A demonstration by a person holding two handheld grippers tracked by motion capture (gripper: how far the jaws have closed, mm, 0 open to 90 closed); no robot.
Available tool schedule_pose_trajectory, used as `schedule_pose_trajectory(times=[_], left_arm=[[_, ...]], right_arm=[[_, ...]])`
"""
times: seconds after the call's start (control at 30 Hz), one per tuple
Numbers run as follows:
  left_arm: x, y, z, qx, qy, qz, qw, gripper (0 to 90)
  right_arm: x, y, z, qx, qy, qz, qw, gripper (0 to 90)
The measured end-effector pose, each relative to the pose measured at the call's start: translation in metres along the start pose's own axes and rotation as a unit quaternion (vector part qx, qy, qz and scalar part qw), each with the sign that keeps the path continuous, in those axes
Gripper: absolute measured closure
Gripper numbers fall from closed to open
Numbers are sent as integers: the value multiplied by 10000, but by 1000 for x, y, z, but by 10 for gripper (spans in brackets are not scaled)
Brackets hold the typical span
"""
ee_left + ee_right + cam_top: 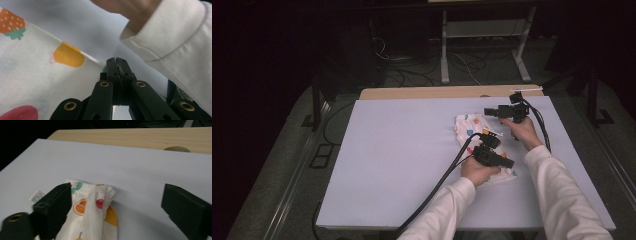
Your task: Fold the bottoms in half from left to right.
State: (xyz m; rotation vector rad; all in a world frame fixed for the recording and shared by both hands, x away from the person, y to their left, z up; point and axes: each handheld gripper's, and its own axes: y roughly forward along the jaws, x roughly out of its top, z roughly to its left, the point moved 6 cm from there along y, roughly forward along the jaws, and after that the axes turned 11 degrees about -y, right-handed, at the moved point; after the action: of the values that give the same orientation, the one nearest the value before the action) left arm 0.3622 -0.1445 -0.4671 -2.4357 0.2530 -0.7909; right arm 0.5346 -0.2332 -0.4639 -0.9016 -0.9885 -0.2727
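Cloth (37, 82) cut off at left gripper view's bottom edge; label (36, 195) print too small – perhaps care text; sleeve (175, 42) hides table beyond.

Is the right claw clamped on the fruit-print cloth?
No, the right claw stands wide open above the cloth, its pads apart.

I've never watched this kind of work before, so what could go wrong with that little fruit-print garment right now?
The left gripper pinches only the fruit-print garment's edge, so it may slip out. The right gripper stands open above the elastic waistband, so a pull by the left could drag or bunch the folded cloth across the white board.
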Motion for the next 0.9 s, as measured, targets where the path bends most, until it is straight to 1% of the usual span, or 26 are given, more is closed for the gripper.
schedule_pose_trajectory(times=[0.03,0.07,0.1,0.13,0.2,0.27,0.4,0.47,0.57,0.63,0.67,0.7,0.73,0.8,0.87,0.9], left_arm=[[0,1,0,-6,-17,-16,10000,885],[-1,1,-1,-33,-28,1,10000,804],[-1,1,-1,-34,-16,10,10000,740],[-1,0,-1,-12,-17,-17,10000,682],[0,-4,-1,92,48,-127,9999,573],[1,-10,3,172,46,-176,9997,496],[2,-23,7,153,33,-387,9991,359],[4,-30,10,164,12,-499,9986,319],[7,-40,15,271,74,-619,9977,238],[9,-47,16,378,142,-777,9962,181],[11,-51,17,429,225,-864,9951,149],[11,-55,18,477,328,-938,9939,137],[12,-58,20,521,386,-993,9929,130],[14,-62,24,576,392,-1023,9923,78],[16,-66,28,682,369,-1075,9912,32],[17,-68,31,727,370,-1081,9908,23]], right_arm=[[0,-2,0,25,16,-31,10000,43],[-1,-5,1,46,46,-59,10000,13],[-1,-7,2,39,53,-69,10000,9],[-1,-9,3,31,38,-97,9999,9],[-2,-13,6,14,4,-150,9999,8],[-3,-16,9,18,-14,-189,9998,3],[-5,-23,17,47,-99,-233,9997,0],[-6,-26,21,102,-127,-264,9995,0],[-6,-31,26,118,-166,-332,9992,0],[-5,-35,29,121,-214,-363,9990,0],[-6,-37,31,101,-260,-349,9990,0],[-6,-38,32,71,-291,-338,9990,0],[-7,-40,32,72,-305,-349,9989,0],[-9,-42,34,87,-306,-320,9990,0],[-10,-44,34,69,-324,-303,9990,0],[-11,-44,34,73,-326,-303,9990,0]])
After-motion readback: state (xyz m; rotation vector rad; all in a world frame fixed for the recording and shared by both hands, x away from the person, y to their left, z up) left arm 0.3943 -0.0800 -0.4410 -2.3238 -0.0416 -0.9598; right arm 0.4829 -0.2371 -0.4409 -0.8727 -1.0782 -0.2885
